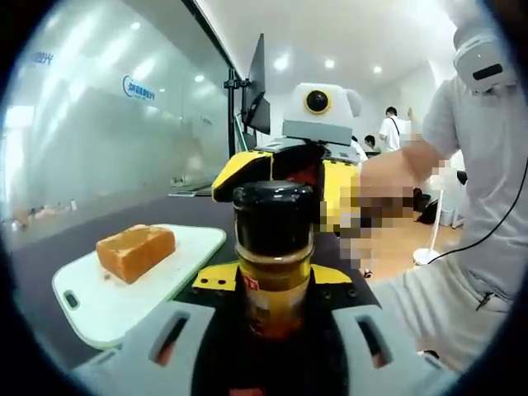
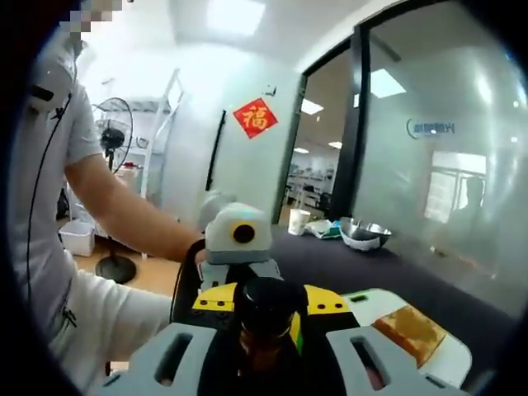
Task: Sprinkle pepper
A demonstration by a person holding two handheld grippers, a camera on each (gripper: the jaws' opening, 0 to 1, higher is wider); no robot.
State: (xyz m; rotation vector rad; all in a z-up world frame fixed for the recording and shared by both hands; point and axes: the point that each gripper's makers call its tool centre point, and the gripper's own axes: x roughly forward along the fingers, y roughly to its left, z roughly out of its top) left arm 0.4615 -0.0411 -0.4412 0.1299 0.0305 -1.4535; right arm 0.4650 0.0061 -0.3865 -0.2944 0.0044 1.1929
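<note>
Pepper bottle (image 1: 274, 256) upright between both grippers, black cap on. Left gripper (image 1: 272, 330) clamps body; right gripper (image 2: 266, 351) apparently closed on cap (grip partly hidden). Toast (image 1: 135, 250) on white cutting board (image 1: 99, 309) beside.

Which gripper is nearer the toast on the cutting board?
Neither clearly: both grippers meet at the pepper bottle, beside the cutting board. The toast lies apart from both.

– What is sitting between the jaws in the left gripper view?
– A pepper bottle (image 1: 273, 256), standing upright, its glossy black cap (image 1: 273, 216) topping an amber body with a yellow-and-red label

– And in the right gripper view?
– The same bottle (image 2: 266, 326) is rising centred between that claw's jaws, dark cap nearest the lens
</note>
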